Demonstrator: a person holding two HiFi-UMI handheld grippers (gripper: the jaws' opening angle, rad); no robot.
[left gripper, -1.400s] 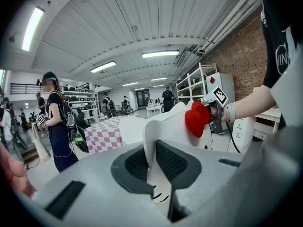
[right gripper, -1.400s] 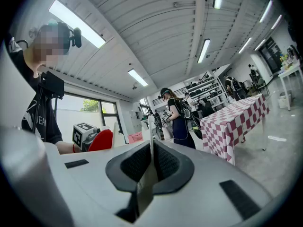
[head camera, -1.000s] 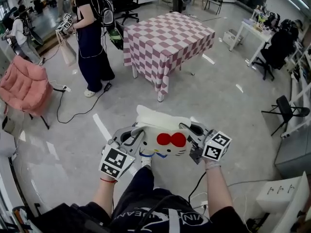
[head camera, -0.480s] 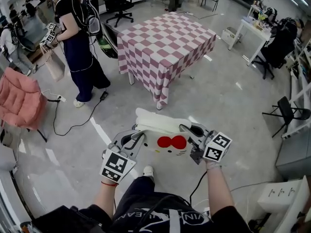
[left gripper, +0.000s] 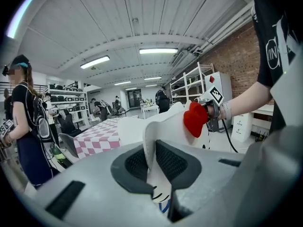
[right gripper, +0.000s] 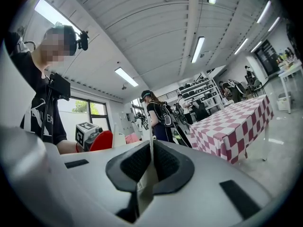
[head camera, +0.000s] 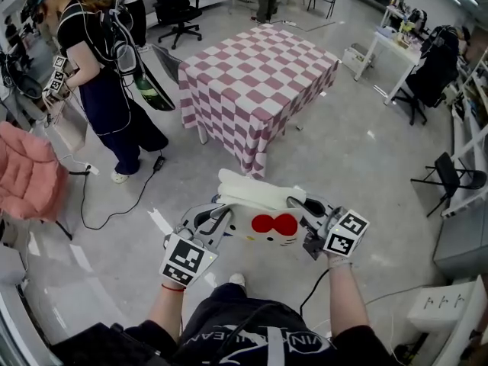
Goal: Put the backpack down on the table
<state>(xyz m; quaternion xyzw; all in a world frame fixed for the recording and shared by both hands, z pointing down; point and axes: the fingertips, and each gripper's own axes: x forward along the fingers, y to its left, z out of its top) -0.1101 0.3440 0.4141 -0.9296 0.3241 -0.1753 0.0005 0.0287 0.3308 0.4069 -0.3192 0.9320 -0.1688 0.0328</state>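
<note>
A white cat-face backpack (head camera: pixel 263 218) with a red bow hangs in the air between my two grippers, above the floor. My left gripper (head camera: pixel 216 218) is shut on its left edge, and in the left gripper view the white fabric (left gripper: pixel 163 136) stands pinched between the dark pads. My right gripper (head camera: pixel 305 209) is shut on the right edge; a thin strip of the backpack (right gripper: pixel 147 174) runs through its pads. The table (head camera: pixel 259 78) with a pink-and-white checked cloth stands ahead, well beyond the backpack, and shows in both gripper views (left gripper: pixel 97 136) (right gripper: pixel 234 126).
A person in black (head camera: pixel 103 90) with grippers stands left of the table. A pink chair (head camera: pixel 27 170) is at the far left, and a cable (head camera: pixel 114 197) trails on the floor. At the right are a folding chair (head camera: pixel 450 178), desks and a seated person (head camera: pixel 438 71).
The table and the standing person have come closer and lower in the head view as I walk forward. The backpack stays held between both grippers in the same way.
</note>
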